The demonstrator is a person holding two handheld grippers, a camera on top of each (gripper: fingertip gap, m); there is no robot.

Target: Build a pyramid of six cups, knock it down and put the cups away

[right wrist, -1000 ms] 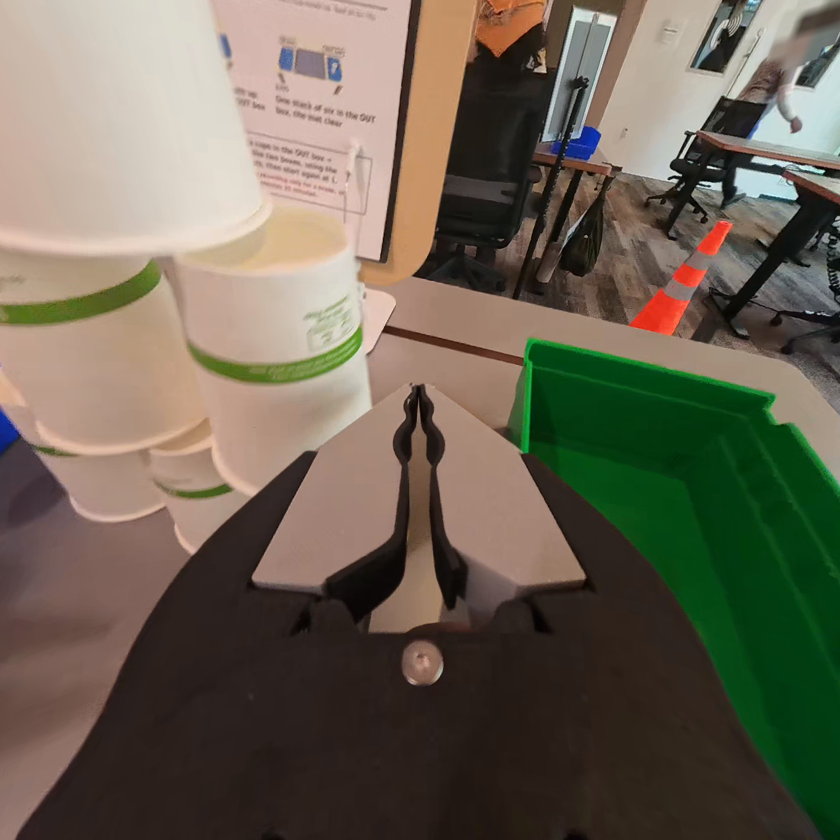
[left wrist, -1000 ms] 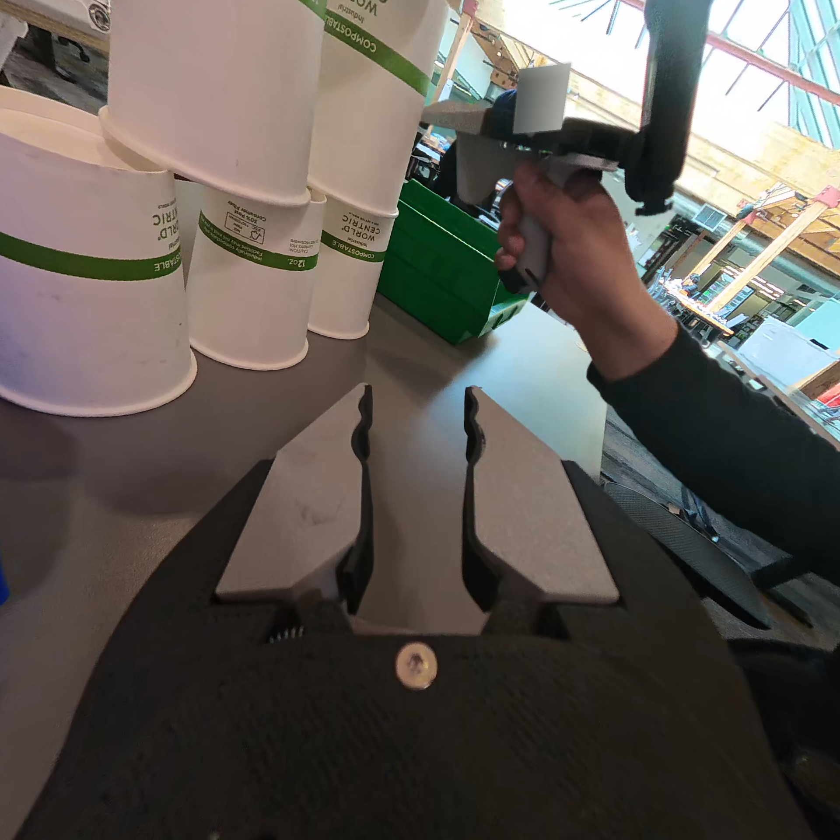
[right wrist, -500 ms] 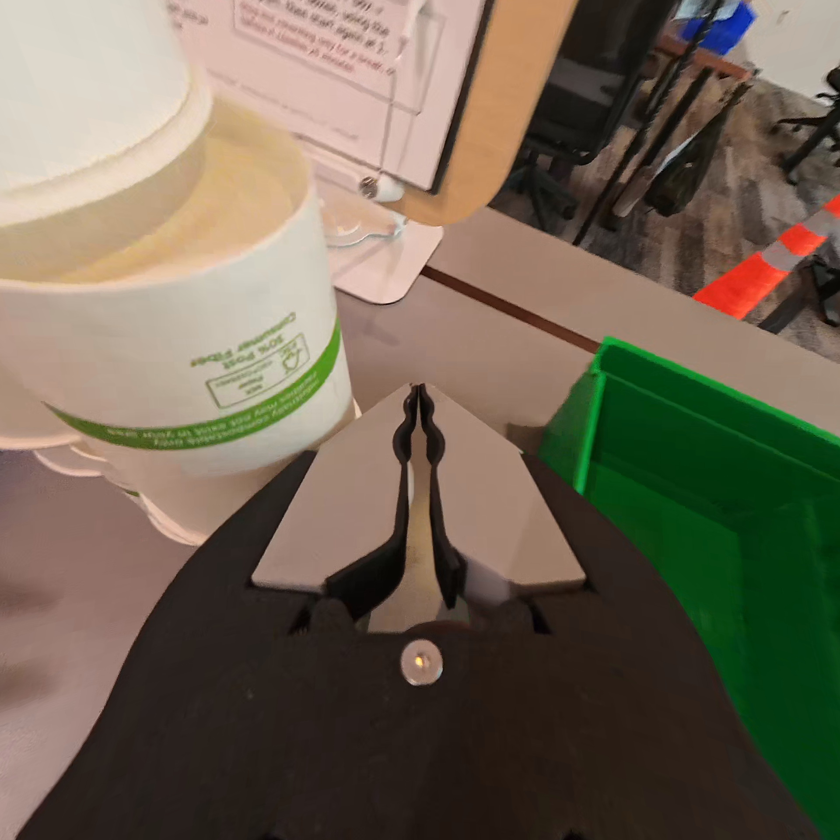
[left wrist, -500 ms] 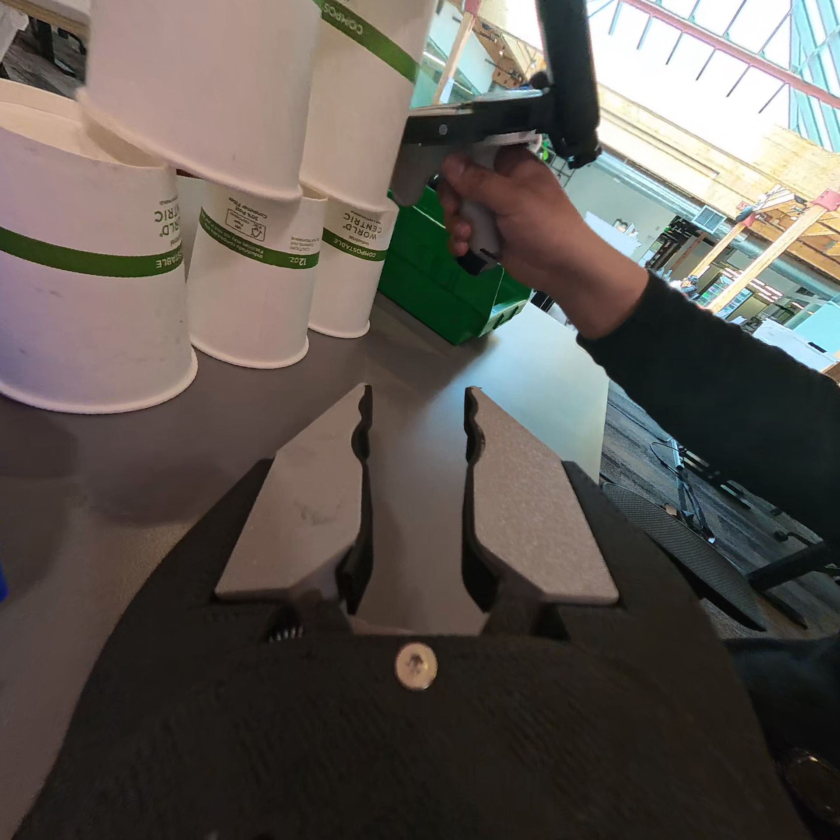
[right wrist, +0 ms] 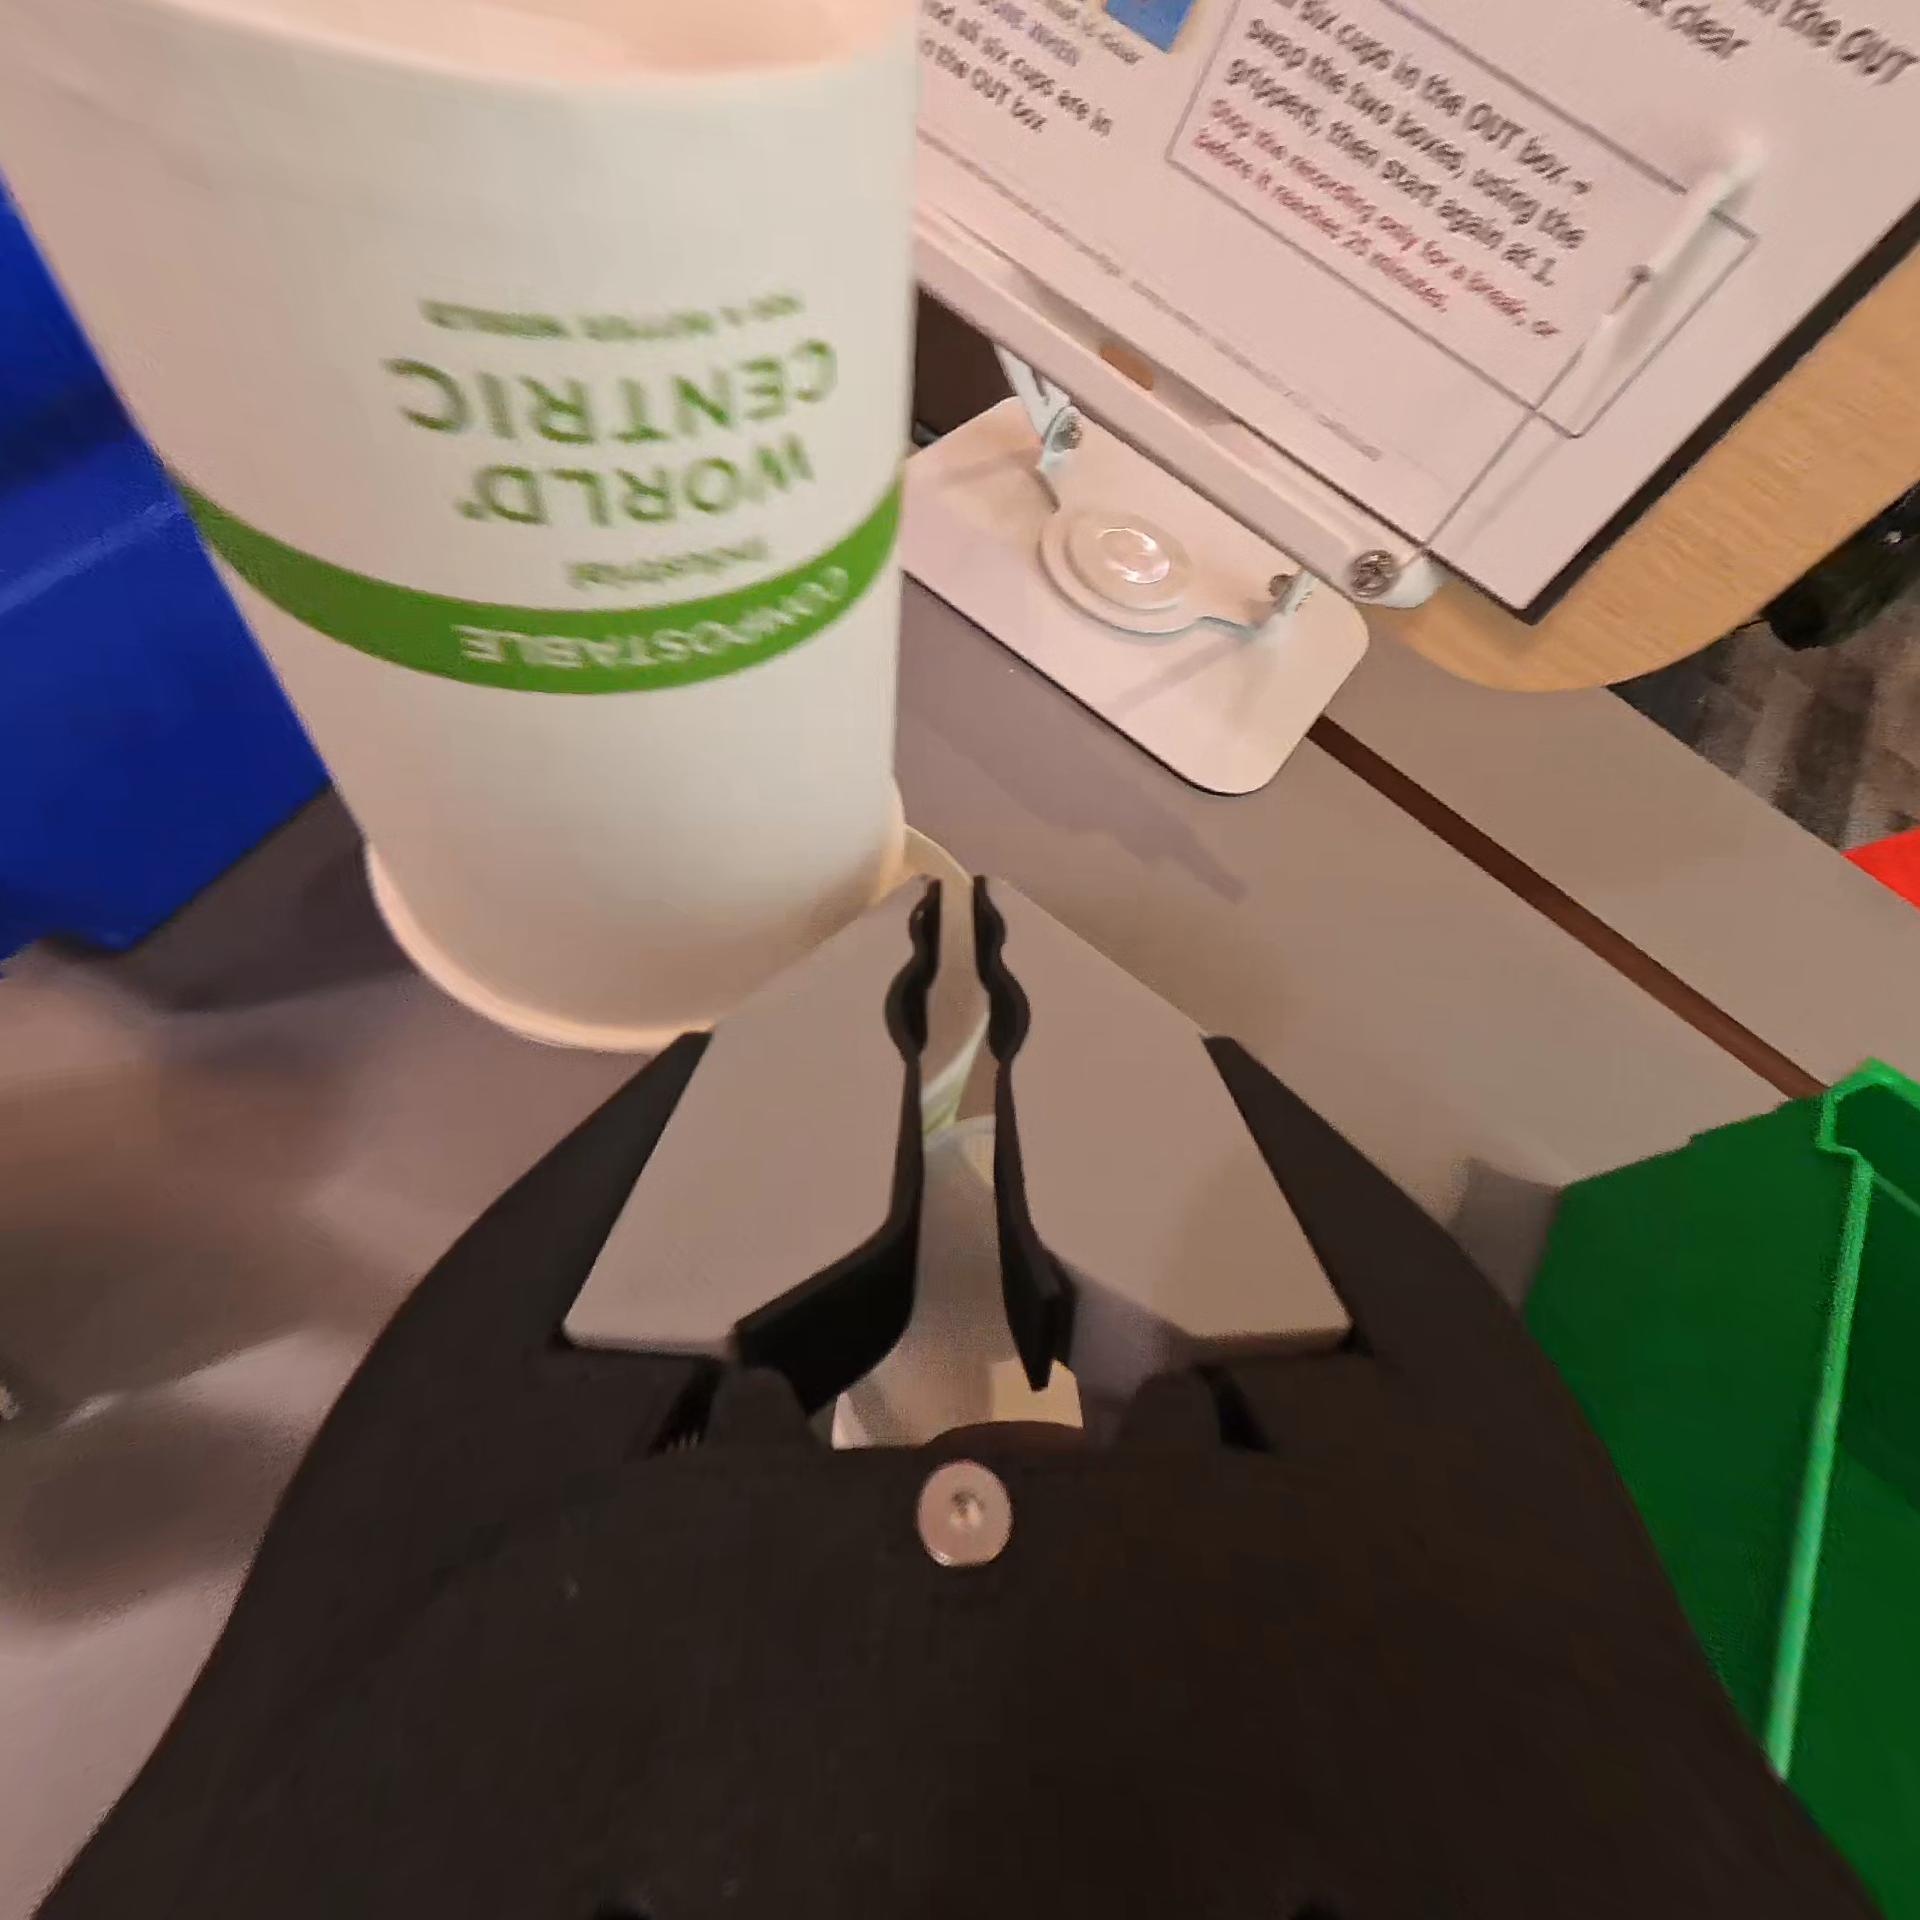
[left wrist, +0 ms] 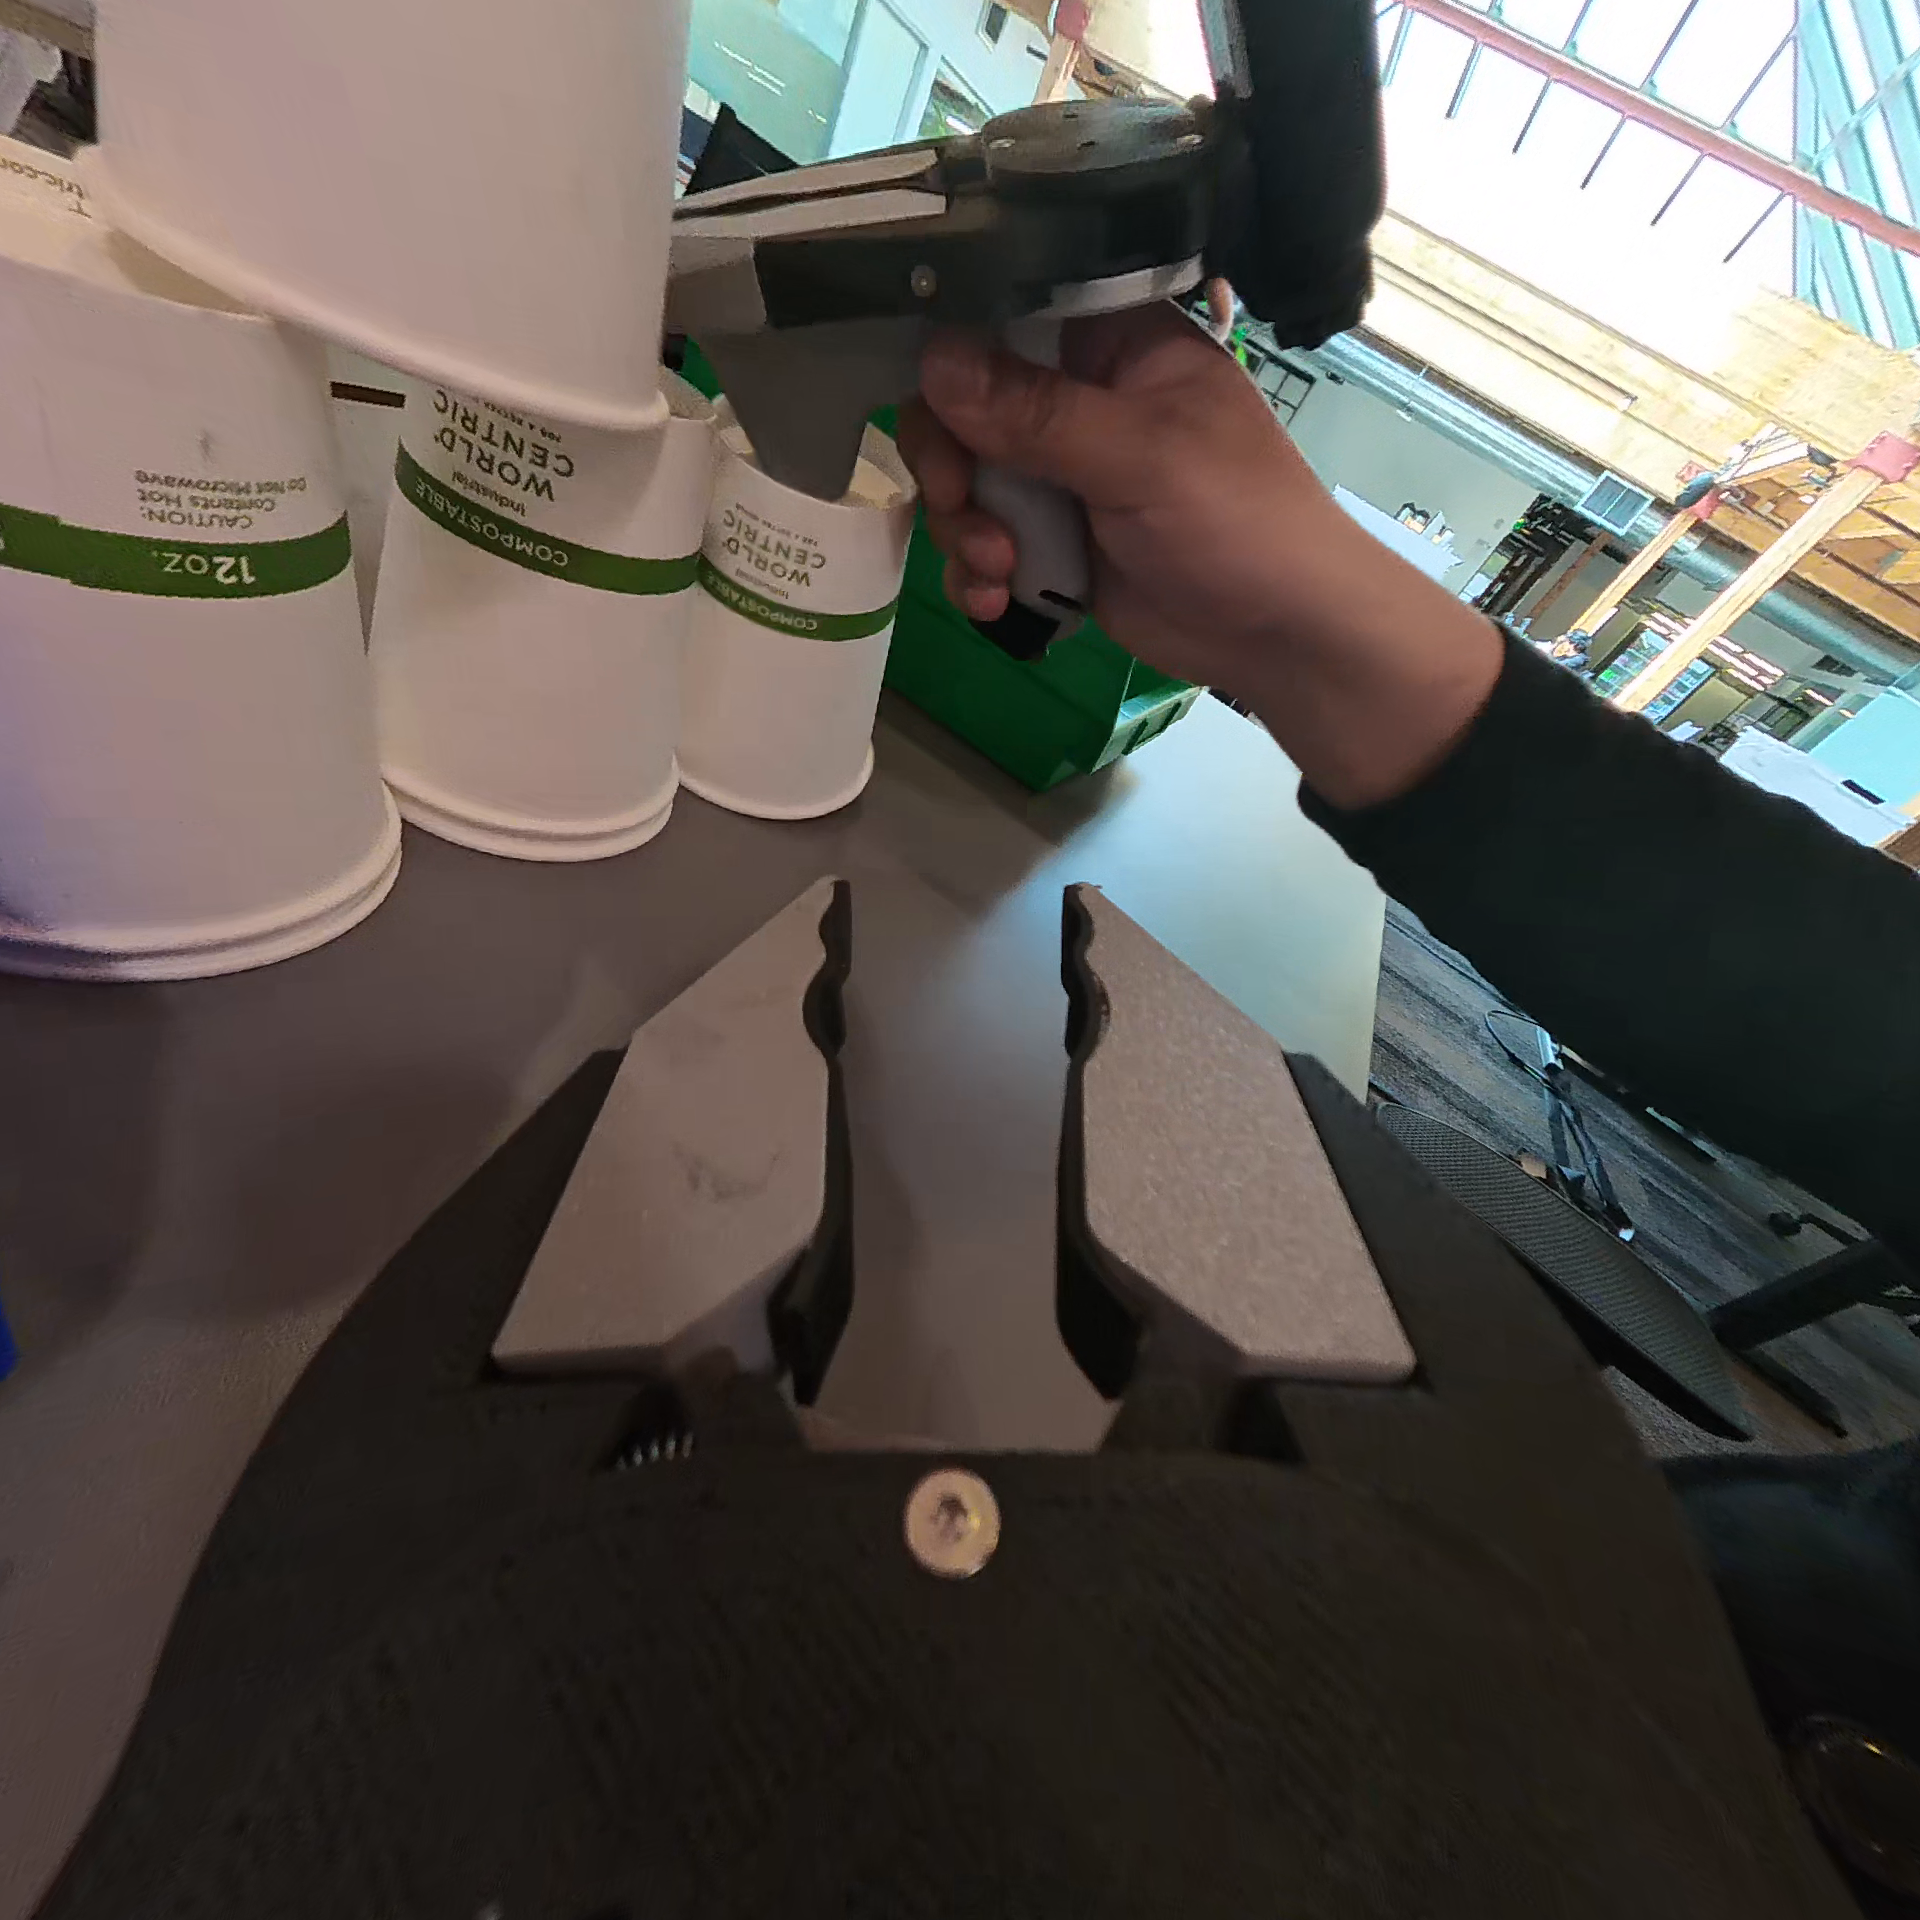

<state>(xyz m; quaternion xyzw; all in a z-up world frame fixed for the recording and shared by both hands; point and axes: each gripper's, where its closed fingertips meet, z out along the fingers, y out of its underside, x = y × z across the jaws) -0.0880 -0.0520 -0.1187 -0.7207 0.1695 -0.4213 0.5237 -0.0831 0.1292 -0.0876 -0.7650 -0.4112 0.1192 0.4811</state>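
Note:
White paper cups with green bands stand upside down on the grey table. The left wrist view shows three in a row: left cup, middle cup and right cup. An upper cup rests tilted on them. My right gripper, held by a hand, is above the right cup with its tips against the upper cup's side. In its own view the right gripper is shut and empty, with the tilted cup just ahead to the left. My left gripper is open and empty, low over the table in front of the row.
A green bin stands behind the right cup and also shows in the right wrist view. A blue bin is at the far left. A sign board on a white stand is behind the cups. The table's edge is to the right. The gap from one gripper's tips to the other's is roughly 20 cm.
The right gripper has swept left and down into the upper cups. One upper cup now tilts, and the second upper cup is out of the left view. The left gripper stayed open.

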